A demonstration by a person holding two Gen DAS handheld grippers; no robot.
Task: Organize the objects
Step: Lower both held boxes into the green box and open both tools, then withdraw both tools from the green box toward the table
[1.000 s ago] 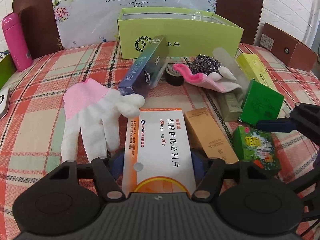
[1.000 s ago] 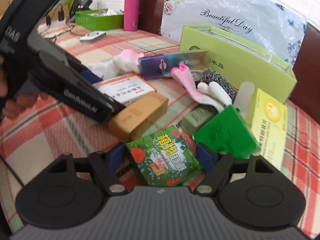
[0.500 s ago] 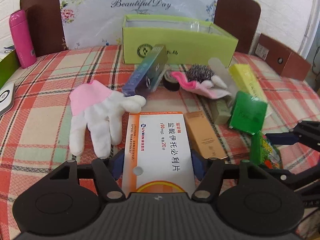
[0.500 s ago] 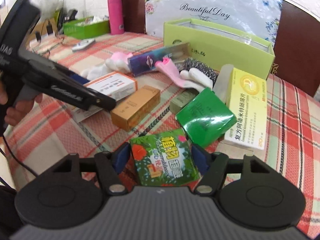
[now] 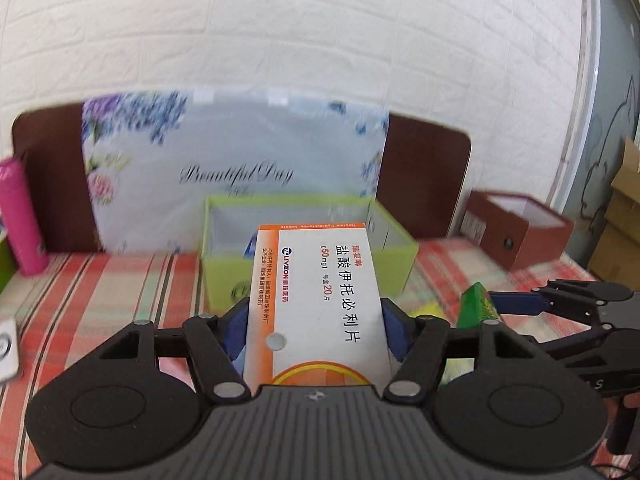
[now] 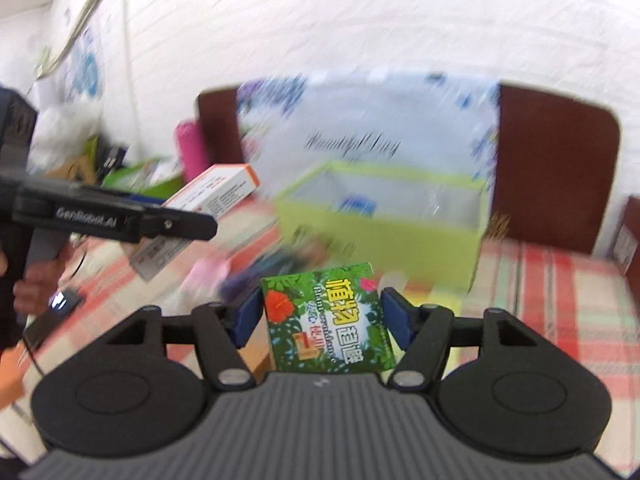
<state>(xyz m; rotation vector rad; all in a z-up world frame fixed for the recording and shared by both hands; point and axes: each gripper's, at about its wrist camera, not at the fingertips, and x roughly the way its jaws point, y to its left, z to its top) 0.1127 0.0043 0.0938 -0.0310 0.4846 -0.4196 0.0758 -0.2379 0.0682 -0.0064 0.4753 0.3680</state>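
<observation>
Left gripper: blue pads clamped on both long sides of a white-and-orange medicine box, printed face up, far end pointing toward the back of the table. Box is held clear of the checked tablecloth.

Right gripper: jaws closed on a small green box with a leaf-and-flower print, one blue pad against each side, box lifted off the cloth. In the left wrist view this gripper shows at the right edge, with a green corner of its box sticking up just beside the left gripper's finger. In the right wrist view the left gripper shows at the left, held in a person's hand, the medicine box jutting out beyond its finger.

Below and beyond the grippers the table is heavily blurred; pink and purple shapes lie there, too smeared to name.

Further back, centre: an open lime-green cardboard box stands on the cloth, something blue inside, unclear what. Behind it a floral plastic bag with the words "Beautiful Day" leans against a dark brown chair back.

Far left: pink bottle, upright. Far right: an open brown box. White brick wall behind everything.
</observation>
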